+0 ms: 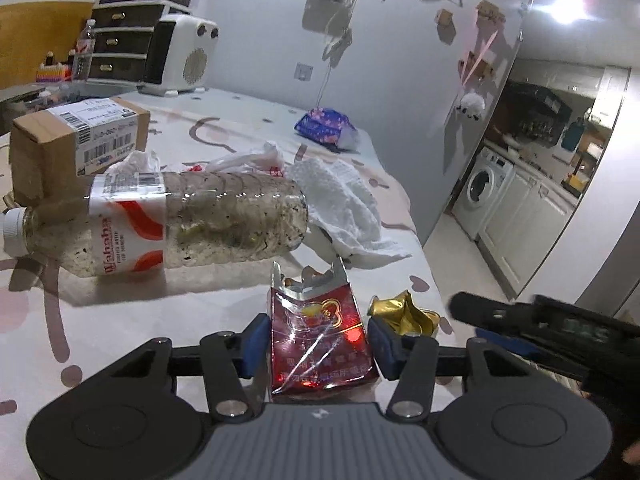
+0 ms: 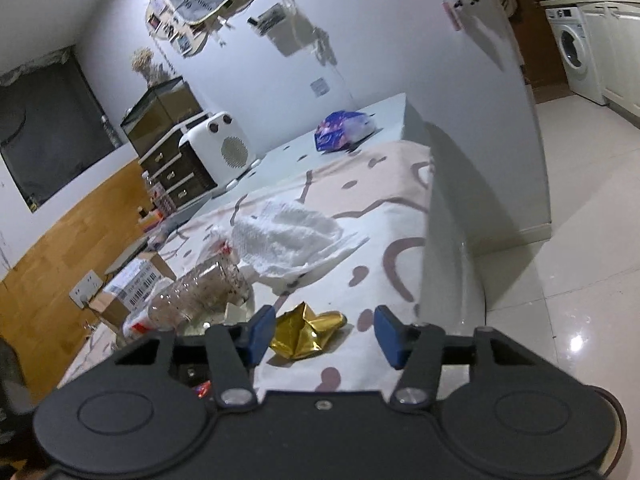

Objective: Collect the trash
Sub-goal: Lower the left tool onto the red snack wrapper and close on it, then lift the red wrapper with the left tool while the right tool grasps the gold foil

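Observation:
A torn red cigarette pack [image 1: 320, 336] lies on the table between the open blue fingers of my left gripper [image 1: 318, 340]; the pads stand close on both sides, with small gaps. A crumpled gold foil wrapper [image 1: 404, 314] lies just right of it, and in the right wrist view [image 2: 308, 334] it sits between the open fingers of my right gripper [image 2: 324, 336], nearer the left pad. A dirty plastic bottle [image 1: 168, 224] lies on its side behind, with crumpled white tissue [image 1: 348, 204] and a plastic bag [image 1: 248, 160].
A cardboard box [image 1: 76, 144] stands at the left. A blue tissue pack [image 1: 326, 128] lies far back near the wall. A white heater [image 1: 180, 54] and drawers [image 1: 120, 40] stand at the back. The table edge [image 2: 428, 264] drops to a tiled floor on the right.

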